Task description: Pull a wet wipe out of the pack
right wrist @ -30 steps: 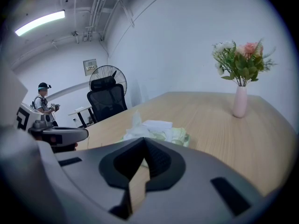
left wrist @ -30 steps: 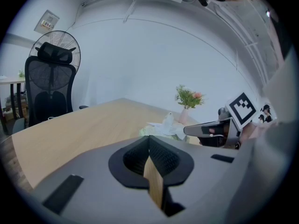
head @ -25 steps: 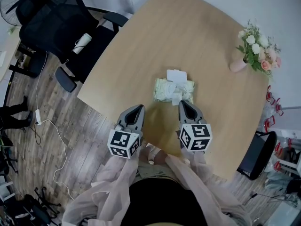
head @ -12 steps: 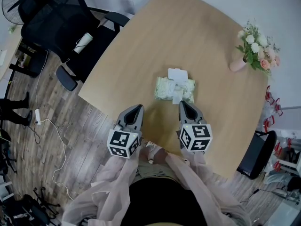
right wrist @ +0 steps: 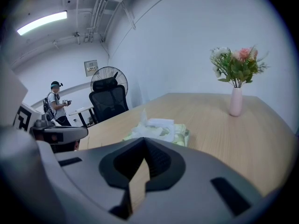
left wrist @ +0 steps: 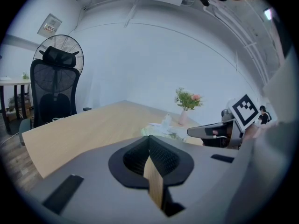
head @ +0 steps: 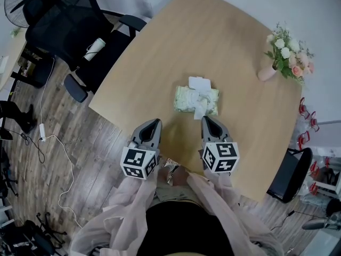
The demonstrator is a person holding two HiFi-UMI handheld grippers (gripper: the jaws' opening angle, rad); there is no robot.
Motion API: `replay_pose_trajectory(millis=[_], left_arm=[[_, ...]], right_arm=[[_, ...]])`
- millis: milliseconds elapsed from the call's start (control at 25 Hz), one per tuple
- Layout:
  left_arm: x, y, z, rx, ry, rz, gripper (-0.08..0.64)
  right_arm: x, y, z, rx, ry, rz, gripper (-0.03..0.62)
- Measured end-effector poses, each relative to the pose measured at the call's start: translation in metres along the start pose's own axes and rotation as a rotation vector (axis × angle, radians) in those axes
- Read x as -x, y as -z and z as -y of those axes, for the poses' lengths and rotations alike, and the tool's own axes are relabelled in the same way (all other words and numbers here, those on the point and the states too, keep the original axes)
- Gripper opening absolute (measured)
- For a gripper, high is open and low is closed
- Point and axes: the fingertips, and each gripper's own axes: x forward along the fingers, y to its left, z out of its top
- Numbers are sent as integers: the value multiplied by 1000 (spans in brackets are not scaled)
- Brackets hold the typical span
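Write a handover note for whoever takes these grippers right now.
Left gripper: shut, empty, over the near edge of the table, short of the pack.
Right gripper: shut, empty, closer to the pack but not touching it.
Pack: lying flat mid-table, flap open, a wipe poking out on top.
Done: pack is open; no wipe pulled yet.
Left: open the right gripper, pinch the wipe, pull it free. Pinning the pack with the left gripper would probably help.
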Motion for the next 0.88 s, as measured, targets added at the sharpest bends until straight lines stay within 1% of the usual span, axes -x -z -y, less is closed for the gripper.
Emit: replay_pose_trajectory(millis=[360,880], left_arm=[[12,1,14,3,-2,5,12],[27,1,16,0,-19,14,12]], right_arm=[[17,11,0,-19,-3,-12,6],[30,10,-3,-18,0,1,6]])
